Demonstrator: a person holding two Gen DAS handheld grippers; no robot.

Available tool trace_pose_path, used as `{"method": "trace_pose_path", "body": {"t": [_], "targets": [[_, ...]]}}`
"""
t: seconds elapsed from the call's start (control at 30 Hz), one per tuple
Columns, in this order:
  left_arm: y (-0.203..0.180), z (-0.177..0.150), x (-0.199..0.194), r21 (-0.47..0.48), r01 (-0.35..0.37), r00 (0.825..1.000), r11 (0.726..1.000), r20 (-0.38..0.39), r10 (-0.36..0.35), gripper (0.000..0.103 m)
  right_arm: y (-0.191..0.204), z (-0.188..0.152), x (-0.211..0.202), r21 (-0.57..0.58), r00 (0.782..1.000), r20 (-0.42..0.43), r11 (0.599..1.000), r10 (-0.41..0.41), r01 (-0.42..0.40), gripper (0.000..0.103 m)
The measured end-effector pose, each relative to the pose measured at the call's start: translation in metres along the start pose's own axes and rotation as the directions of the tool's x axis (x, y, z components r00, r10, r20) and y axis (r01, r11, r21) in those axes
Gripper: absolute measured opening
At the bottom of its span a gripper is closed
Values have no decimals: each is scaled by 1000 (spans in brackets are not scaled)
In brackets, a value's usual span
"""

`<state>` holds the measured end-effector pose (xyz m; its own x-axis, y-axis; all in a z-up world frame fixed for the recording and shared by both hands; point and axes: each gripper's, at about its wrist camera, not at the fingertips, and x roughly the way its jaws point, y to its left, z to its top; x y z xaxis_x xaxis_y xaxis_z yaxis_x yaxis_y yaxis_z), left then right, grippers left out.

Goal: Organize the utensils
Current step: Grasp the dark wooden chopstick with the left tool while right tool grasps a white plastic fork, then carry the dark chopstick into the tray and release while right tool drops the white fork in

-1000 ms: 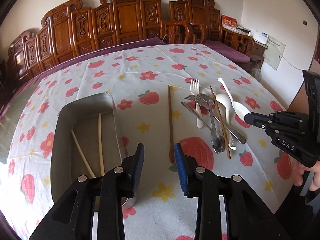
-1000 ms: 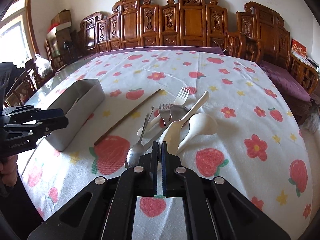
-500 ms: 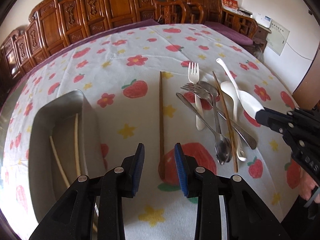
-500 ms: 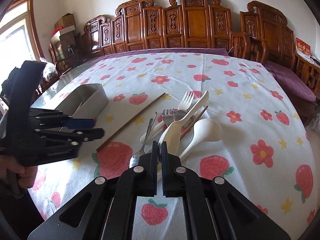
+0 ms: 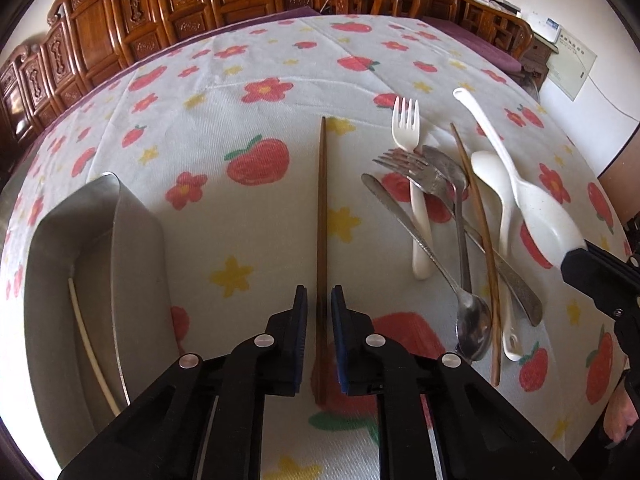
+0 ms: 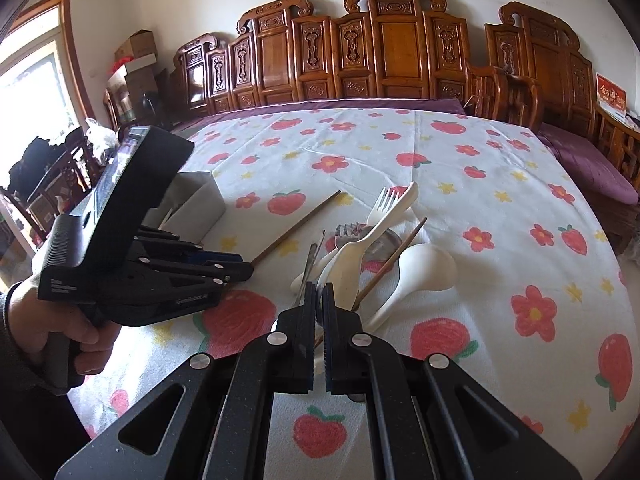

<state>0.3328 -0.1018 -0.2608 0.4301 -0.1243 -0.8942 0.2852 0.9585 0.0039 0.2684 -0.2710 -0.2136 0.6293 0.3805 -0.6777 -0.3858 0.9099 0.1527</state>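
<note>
Since the earlier frames the left claw (image 5: 319, 300) has been brought down over the near end of the dark brown chopstick (image 5: 321, 216), and its jaws have just been closing; the chopstick is now seen between the blue pads, with a thin gap still showing on either side, so no pressing is evident; the right claw (image 6: 319, 294) is found where it was, its jaws drawn together on the bowl end of a long white plastic spoon (image 5: 532, 196), whose handle is raised over the heap; the chopstick is laid flat on the strawberry-printed cloth of the bench (image 5: 256, 92); on one side of the chopstick, well apart, the metal tray (image 5: 136, 240) is placed, with a pale chopstick (image 5: 90, 344) lying inside it; on the other side of the chopstick the heap of utensils is spread: a white plastic fork (image 5: 412, 184), a metal fork (image 5: 416, 172), a metal spoon (image 5: 474, 324), a second brown chopstick (image 5: 480, 240) and a second white spoon (image 5: 496, 208), crossed over one another; in the right wrist view the tray is partly hidden behind the left claw's body, which is gripped by a hand (image 6: 60, 332).
</note>
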Motion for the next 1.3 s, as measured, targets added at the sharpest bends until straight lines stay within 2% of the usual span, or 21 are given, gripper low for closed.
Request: {"method": "trace_pose_path", "body": {"t": [0.07,0.1,0.4,0.9,1.3], "targets": [[0,0,0,-3,2,1000,1000,4,-2,10,1,0,0,-1,1000,0,1000,1,-1,4],[1,0,0,-7,6,1000,1000,2,-6,5,2,0,0,0,1000,0,1000,1,-1,4],[2,-8,-15,-13,21,999,1000,26,-21,4,8,1,-1,-15,1000,4,1000,9,-9,4],[12,-21,-84,-13,-3,991,1000,135,5,4,25,2,-12,-41,999,26,999,34,-33,4],[33,-34,-123,-31,-20,983,999,181,26,4,42,3,-19,-64,997,42,996,64,-61,4]]}}
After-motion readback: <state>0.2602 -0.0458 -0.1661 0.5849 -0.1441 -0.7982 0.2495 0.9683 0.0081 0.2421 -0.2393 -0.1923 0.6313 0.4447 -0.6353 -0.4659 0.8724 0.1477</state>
